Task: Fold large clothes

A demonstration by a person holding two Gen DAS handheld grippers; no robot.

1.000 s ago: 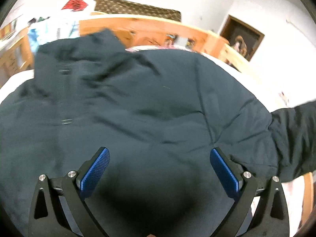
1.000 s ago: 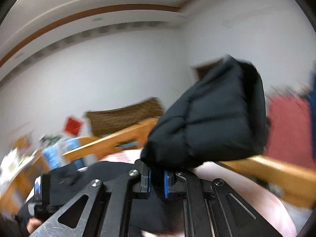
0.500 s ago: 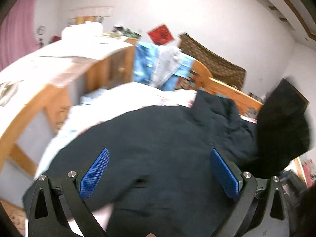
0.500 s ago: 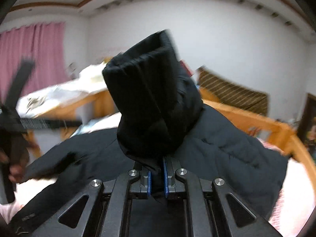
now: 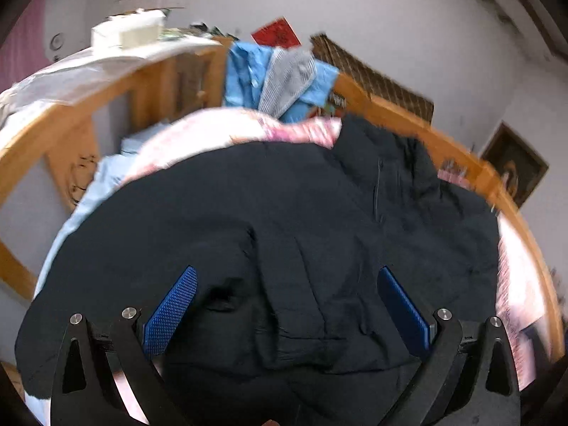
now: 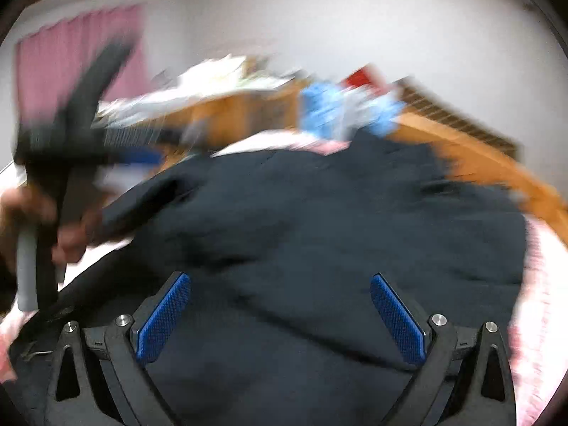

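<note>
One bed [image 5: 117, 106] with an orange wooden frame carries a pale pink sheet [image 5: 213, 131]. Across it lies one large dark navy padded jacket [image 5: 284, 230], rumpled, a sleeve folded over its middle and a zip line running near the collar. Blue and grey garments [image 5: 280, 78] hang over the headboard. Two tongs hover above the jacket: the left tongs [image 5: 287, 312] and the right tongs [image 6: 280, 316], each spread wide, blue pads apart, gripping nothing.
</note>
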